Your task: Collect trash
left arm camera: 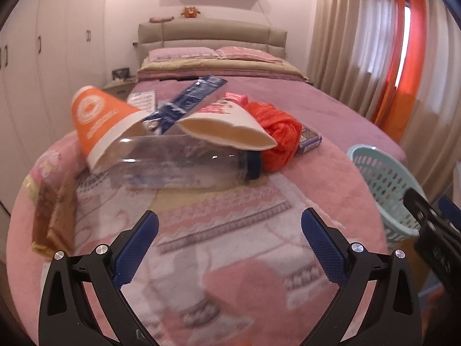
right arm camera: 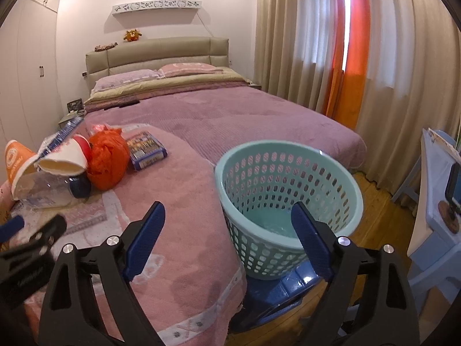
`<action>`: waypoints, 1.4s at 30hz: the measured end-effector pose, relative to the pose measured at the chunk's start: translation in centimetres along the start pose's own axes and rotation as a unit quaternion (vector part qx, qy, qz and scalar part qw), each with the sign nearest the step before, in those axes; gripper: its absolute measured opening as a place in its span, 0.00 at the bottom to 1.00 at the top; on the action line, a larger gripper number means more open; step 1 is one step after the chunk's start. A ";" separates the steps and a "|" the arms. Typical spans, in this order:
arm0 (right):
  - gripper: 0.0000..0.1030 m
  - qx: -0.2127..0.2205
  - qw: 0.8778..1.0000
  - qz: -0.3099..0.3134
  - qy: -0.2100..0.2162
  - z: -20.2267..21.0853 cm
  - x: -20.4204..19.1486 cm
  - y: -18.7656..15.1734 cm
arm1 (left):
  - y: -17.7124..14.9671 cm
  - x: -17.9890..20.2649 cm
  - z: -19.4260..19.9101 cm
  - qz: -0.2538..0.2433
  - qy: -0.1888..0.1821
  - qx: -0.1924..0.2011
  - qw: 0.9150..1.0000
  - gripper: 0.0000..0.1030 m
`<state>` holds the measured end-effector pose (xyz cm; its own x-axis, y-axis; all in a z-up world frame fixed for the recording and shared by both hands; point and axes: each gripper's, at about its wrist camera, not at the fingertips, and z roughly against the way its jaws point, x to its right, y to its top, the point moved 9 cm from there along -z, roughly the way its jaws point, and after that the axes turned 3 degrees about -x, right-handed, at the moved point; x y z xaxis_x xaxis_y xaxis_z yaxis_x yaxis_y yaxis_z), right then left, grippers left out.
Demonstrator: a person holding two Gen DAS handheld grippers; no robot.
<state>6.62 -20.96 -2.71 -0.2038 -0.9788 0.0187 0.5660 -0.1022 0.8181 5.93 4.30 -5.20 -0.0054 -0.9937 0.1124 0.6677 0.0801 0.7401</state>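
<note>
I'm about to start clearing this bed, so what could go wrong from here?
The white cup and orange cup lean on the clear bottle; pulling the bottle first may topple them. The basket sits off the bed's edge on a blue stool, so a nudge could tip it.

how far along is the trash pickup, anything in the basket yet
Nothing looks done: the teal basket appears empty. Nothing is in hand either; the left tongs and right tongs are open with nothing between them. Still left on the bed: the clear bottle, orange cup, white cup and orange bag.
</note>
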 end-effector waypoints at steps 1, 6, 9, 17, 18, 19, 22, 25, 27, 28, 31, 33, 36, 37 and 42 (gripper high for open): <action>0.82 0.005 1.000 0.003 0.004 0.4 -0.4 0.6 | 0.0 -0.6 0.8 0.009 -0.012 0.004 1.000 0.93; 0.82 0.018 0.999 0.018 0.040 1.4 -3.5 2.6 | 1.5 -7.1 5.0 0.065 -0.031 0.021 0.997 0.93; 0.72 0.023 0.997 0.043 0.068 1.7 -6.5 3.8 | 1.8 -11.7 6.3 0.083 0.009 0.017 0.996 0.93; 0.67 0.028 0.983 0.089 0.161 1.4 -14.6 6.3 | -0.3 -18.6 5.4 0.107 0.049 -0.047 0.992 0.90; 0.67 0.020 0.980 0.098 0.170 1.0 -15.5 6.3 | -0.5 -18.9 5.1 0.111 0.050 -0.054 0.991 0.88; 0.67 0.011 0.978 0.107 0.181 0.5 -16.5 6.2 | -0.8 -19.6 4.7 0.118 0.053 -0.063 0.990 0.84; 0.67 -0.011 0.974 0.120 0.190 -0.7 -18.1 5.7 | -1.6 -21.1 3.9 0.140 0.042 -0.076 0.986 0.74; 0.67 -0.033 0.972 0.113 0.202 -1.9 -19.1 5.2 | -2.0 -21.7 3.4 0.164 0.021 -0.083 0.983 0.72; 0.67 -0.045 0.971 0.112 0.205 -2.9 -19.5 4.9 | -2.1 -21.7 2.7 0.173 0.008 -0.087 0.981 0.69; 0.68 -0.049 0.971 0.114 0.206 -3.1 -19.6 4.8 | -2.2 -21.8 2.4 0.181 0.002 -0.091 0.979 0.66; 0.70 -0.054 0.970 0.123 0.203 -3.5 -19.8 4.6 | -2.6 -21.3 1.4 0.194 -0.024 -0.101 0.975 0.57; 0.72 -0.058 0.969 0.122 0.207 -3.7 -19.9 4.4 | -2.7 -20.7 0.8 0.194 -0.035 -0.108 0.975 0.52; 0.72 -0.069 0.967 0.117 0.215 -4.2 -20.1 4.2 | -2.5 -20.0 -0.1 0.192 -0.032 -0.113 0.974 0.40; 0.72 -0.075 0.966 0.115 0.220 -4.4 -20.3 4.2 | -2.4 -19.8 -0.3 0.187 -0.033 -0.113 0.975 0.33; 0.72 -0.094 0.961 0.110 0.237 -5.3 -21.2 4.2 | -2.4 -19.6 -0.4 0.193 -0.043 -0.113 0.974 0.10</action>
<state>17.54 -1.58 -2.65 0.2982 -0.9467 -0.1218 0.6972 0.1288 0.7052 4.79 23.59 -9.46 0.2227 -0.8816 0.4162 0.7787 0.4177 0.4681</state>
